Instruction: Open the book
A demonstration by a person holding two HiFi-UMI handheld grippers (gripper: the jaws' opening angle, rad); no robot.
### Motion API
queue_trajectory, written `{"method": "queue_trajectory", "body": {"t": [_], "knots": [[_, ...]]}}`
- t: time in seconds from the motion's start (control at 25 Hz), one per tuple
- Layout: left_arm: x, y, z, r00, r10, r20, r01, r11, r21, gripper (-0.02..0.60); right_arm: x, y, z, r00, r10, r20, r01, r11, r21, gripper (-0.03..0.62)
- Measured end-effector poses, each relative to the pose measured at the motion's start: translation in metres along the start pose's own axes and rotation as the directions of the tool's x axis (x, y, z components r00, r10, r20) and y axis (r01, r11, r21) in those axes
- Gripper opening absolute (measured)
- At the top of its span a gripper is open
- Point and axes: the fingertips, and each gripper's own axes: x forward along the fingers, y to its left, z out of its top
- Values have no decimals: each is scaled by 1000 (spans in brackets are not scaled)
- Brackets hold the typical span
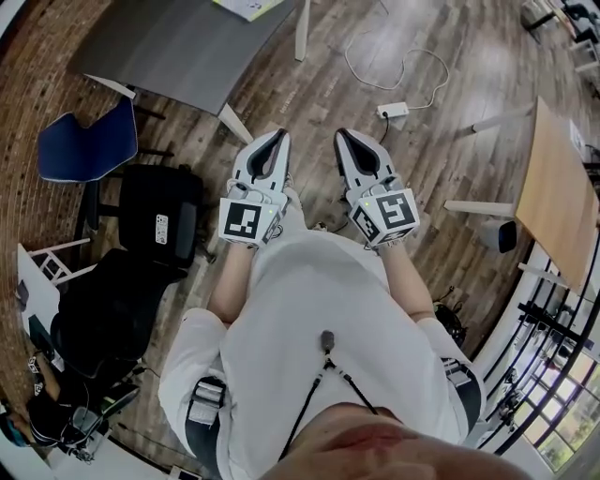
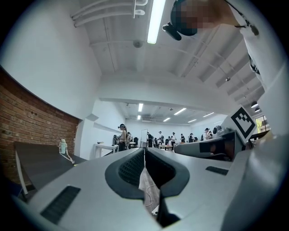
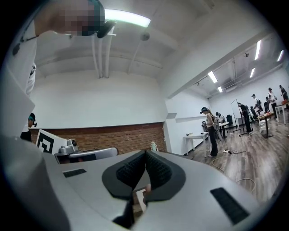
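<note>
No book shows clearly in any view; a pale flat item (image 1: 248, 7), cut off by the frame's top edge, lies on the grey table (image 1: 178, 47), and I cannot tell what it is. I hold both grippers close to my chest, pointing out over the wooden floor. The left gripper (image 1: 275, 141) is shut, its dark pads (image 2: 131, 168) meeting at the tips with nothing between them. The right gripper (image 1: 345, 139) is shut too, pads (image 3: 159, 169) pressed together and empty. In the left gripper view its tips (image 2: 144, 151) aim level into the room; the right gripper's tips (image 3: 145, 153) face a brick wall.
A blue chair (image 1: 84, 141) and black bags (image 1: 159, 220) stand on my left. A white power strip (image 1: 394, 110) with a looping cable lies on the floor ahead. A wooden table (image 1: 558, 197) stands at the right. Several people (image 2: 123, 137) stand far across the room.
</note>
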Motion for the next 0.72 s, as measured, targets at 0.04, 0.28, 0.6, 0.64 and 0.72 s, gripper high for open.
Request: {"method": "queue_trajectory", "body": {"t": [0.04,0.28,0.6,0.64,0.72], "knots": [[12,10,0,1000,-2,3,2,1000,0,28,13,-7,0,1000,1,-7,-1,1000,0,37],[63,52,3,1000,-21,5,21,1000,9,28,74,-31,14,1000,15,-12,-15,1000,-11,37],[125,103,9,999,-44,-6,44,999,7,28,145,-65,27,1000,3,-13,-3,1000,-3,37],[131,111,8,999,-50,-7,50,999,2,28,155,-67,27,1000,1,-12,-1,1000,-5,37],[144,127,7,998,-65,-11,65,998,-8,28,173,-71,28,1000,-8,-11,8,1000,-5,37]]}}
